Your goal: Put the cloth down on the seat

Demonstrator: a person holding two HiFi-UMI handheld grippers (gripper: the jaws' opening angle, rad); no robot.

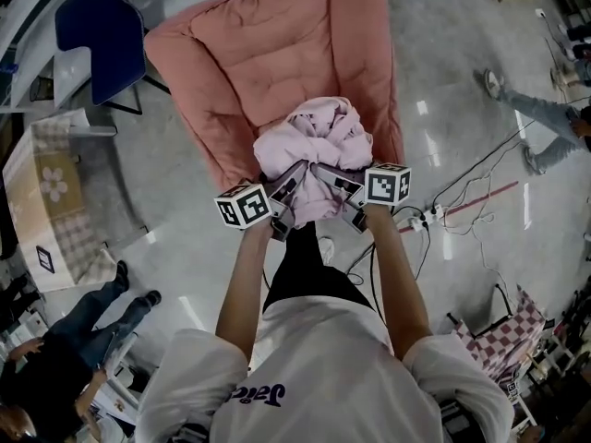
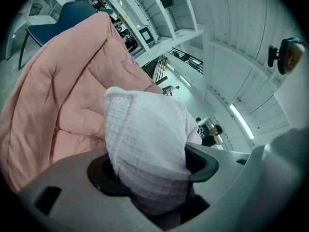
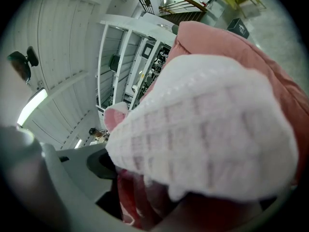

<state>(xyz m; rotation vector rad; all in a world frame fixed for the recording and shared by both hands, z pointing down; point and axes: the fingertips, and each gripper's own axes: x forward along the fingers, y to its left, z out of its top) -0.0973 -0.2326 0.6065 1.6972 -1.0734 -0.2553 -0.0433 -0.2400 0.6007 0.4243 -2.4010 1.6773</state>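
Observation:
A bunched pale pink waffle-weave cloth (image 1: pixel 314 141) is held up in front of a salmon-pink padded seat (image 1: pixel 268 53). My left gripper (image 1: pixel 288 192) is shut on the cloth (image 2: pixel 145 149) from the left, and my right gripper (image 1: pixel 334 185) is shut on the cloth (image 3: pixel 207 134) from the right. In the head view the bundle hangs over the seat's near edge. In both gripper views the fabric fills the space between the jaws and hides the fingertips; the seat cushion (image 2: pixel 53 91) shows behind it.
A blue chair (image 1: pixel 97 35) stands at the far left beside a table with a checked cover (image 1: pixel 51 201). Cables and a power strip (image 1: pixel 420 218) lie on the glossy floor to the right. People's legs (image 1: pixel 540 123) are at the right and lower left (image 1: pixel 102 312).

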